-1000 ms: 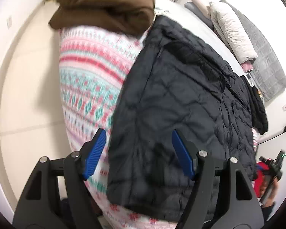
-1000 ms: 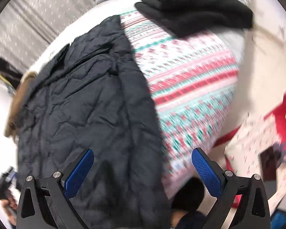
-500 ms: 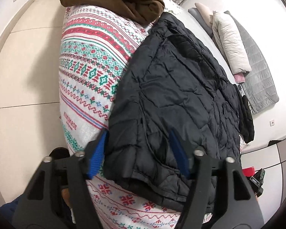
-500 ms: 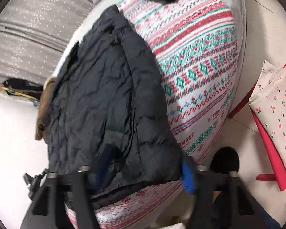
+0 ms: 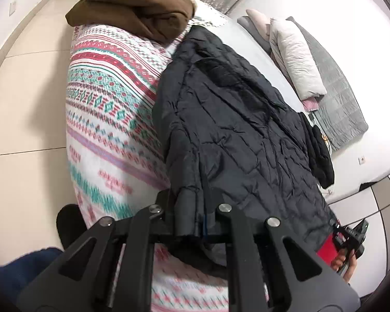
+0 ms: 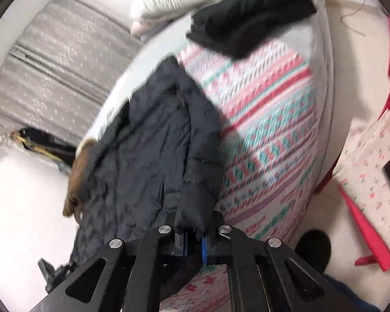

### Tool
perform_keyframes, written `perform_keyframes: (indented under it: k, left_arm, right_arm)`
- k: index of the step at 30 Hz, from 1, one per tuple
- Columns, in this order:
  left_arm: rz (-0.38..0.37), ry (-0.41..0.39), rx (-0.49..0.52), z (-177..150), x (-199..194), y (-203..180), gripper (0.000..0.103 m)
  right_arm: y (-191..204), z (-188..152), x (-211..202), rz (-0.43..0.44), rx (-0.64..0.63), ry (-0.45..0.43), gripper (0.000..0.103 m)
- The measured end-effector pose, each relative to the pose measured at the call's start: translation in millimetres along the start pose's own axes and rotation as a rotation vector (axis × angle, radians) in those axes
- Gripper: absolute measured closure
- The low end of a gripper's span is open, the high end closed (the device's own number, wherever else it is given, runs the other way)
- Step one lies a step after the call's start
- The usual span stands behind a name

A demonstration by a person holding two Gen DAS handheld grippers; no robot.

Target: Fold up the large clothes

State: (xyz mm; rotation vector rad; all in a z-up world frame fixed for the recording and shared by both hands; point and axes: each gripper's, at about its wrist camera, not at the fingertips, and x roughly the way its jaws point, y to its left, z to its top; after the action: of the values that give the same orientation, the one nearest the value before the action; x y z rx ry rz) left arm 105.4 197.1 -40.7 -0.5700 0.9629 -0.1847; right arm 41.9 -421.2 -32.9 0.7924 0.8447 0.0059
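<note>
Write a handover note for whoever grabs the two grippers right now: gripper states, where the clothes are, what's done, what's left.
Left gripper: shut on the near hem of the black puffer jacket.
Right gripper: shut on the jacket's other near hem corner.
The jacket lies lengthwise on the patterned blanket on the bed, collar at the far end, near edge bunched in both grips.
A brown garment sits folded at the blanket's far corner; a black garment lies folded at the other.
Done: both hem corners gripped.
Left: no fold in the jacket shows yet; probably carry the hem toward the collar, then fold further.
</note>
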Motion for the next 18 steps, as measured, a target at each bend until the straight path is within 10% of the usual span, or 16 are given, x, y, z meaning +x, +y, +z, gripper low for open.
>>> perform_keyframes:
  k: [5,13,18]
  left_arm:
    - [0.012,-0.013,0.023,-20.9,-14.0,-10.7,0.089]
    - [0.006,0.086,-0.08,-19.1,16.2,14.3,0.062]
    - [0.008,0.064,-0.042,-23.3,16.6,10.0,0.085]
  right_arm:
    - [4.3,4.7,-38.1,0.032,-0.007,-0.106,0.098]
    - [-19.4,-3.5,9.1,-0.048,0.075,0.086,0.089]
    - [-30.3,-12.8,36.6,-0.016,0.137,0.187,0.08]
